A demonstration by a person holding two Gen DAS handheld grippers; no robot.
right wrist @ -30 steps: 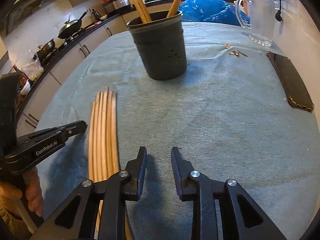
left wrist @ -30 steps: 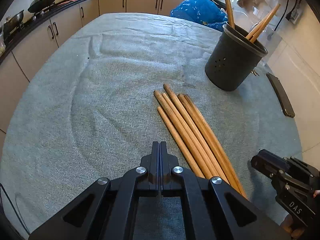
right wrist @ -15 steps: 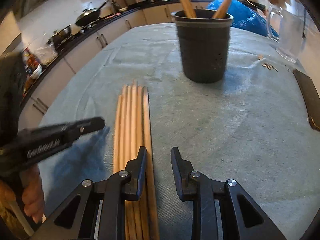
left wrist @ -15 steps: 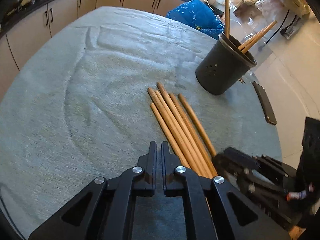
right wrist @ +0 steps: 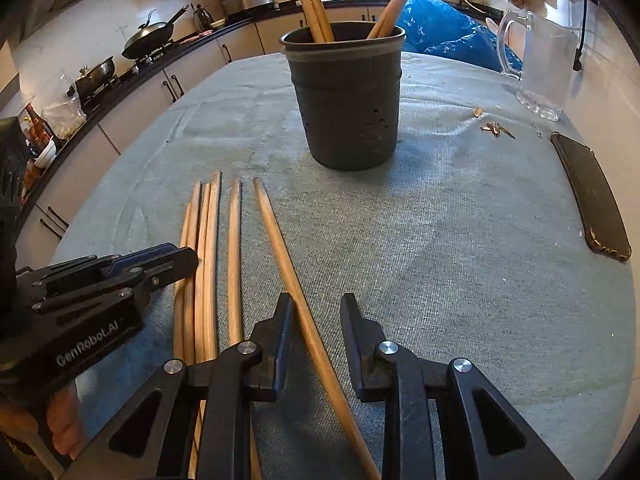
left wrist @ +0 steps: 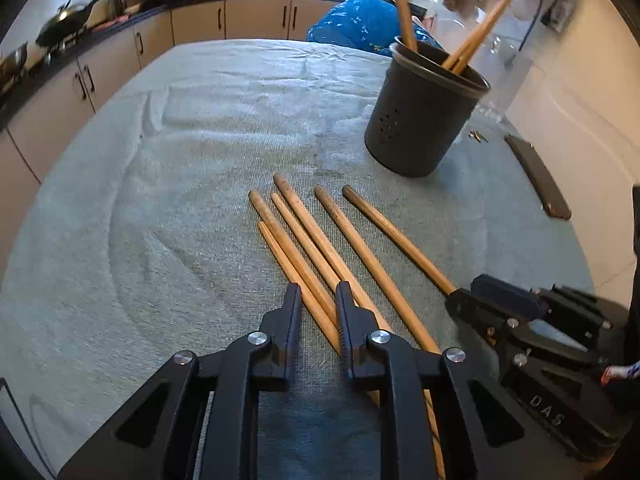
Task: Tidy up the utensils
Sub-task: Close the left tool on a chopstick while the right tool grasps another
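Observation:
Several wooden chopsticks (left wrist: 320, 248) lie side by side on the grey-green cloth (left wrist: 180, 200). A dark grey holder (left wrist: 420, 120) with a few chopsticks in it stands behind them; it also shows in the right wrist view (right wrist: 346, 100). My left gripper (left wrist: 318, 300) is open low over the near ends of the left chopsticks. My right gripper (right wrist: 316, 308) is open around the rightmost chopstick (right wrist: 280, 240), which lies apart from the others (right wrist: 204, 240). That chopstick touches the left finger. The right gripper also shows in the left wrist view (left wrist: 476, 304).
A black phone (right wrist: 592, 196) lies at the right edge of the table. A glass jug (right wrist: 540, 68) and small scraps (right wrist: 496, 130) sit behind it. A blue bag (right wrist: 444, 28) is at the far edge. Kitchen counters with pans run along the left.
My left gripper has opened and moved over the chopsticks. My right gripper has moved left around the rightmost chopstick, which now lies apart from the bundle.

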